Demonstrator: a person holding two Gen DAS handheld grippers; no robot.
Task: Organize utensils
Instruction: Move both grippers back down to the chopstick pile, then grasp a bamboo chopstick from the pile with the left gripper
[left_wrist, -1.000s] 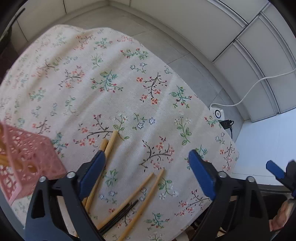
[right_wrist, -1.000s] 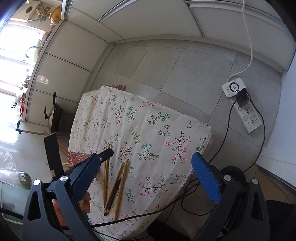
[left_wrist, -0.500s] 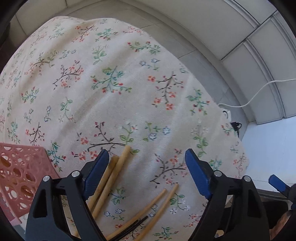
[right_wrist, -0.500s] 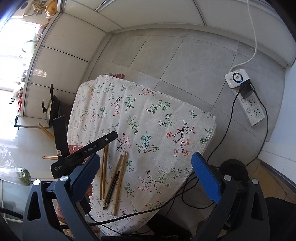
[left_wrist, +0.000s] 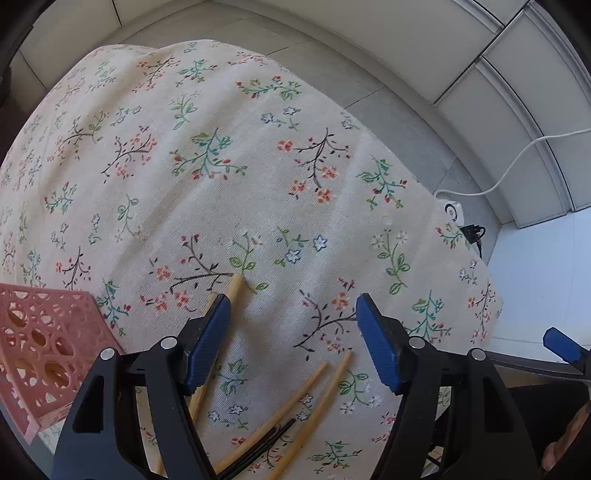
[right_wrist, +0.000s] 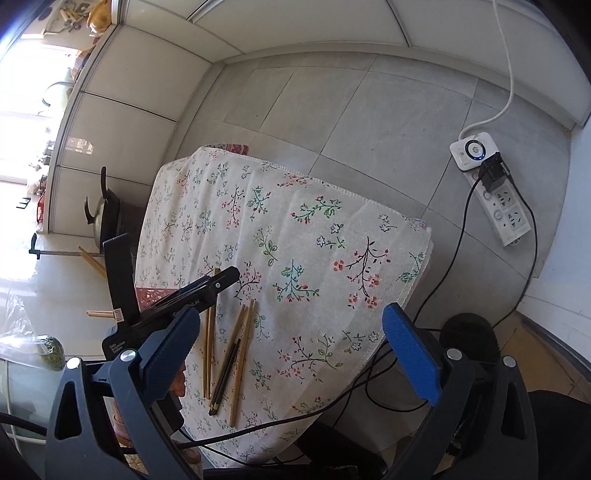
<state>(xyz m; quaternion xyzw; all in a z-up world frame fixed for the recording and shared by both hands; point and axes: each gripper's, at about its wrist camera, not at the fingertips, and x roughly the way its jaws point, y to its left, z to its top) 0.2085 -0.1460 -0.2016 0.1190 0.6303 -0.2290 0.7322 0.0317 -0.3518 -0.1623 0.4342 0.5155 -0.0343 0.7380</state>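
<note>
Left wrist view shows my left gripper (left_wrist: 293, 325) wide open, low over the wooden chopsticks (left_wrist: 221, 321) on the tablecloth (left_wrist: 229, 184), so next I close on one pair, while my right gripper (right_wrist: 291, 350) waits open.

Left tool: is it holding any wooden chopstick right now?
No, the left tool is open, above the wooden chopsticks lying on the tablecloth.

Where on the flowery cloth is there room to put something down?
The far half of the tablecloth, beyond the chopsticks, is bare, and so is the strip toward its hemmed edge by the power strip. It is crowded near the pink basket and the left gripper.
</note>
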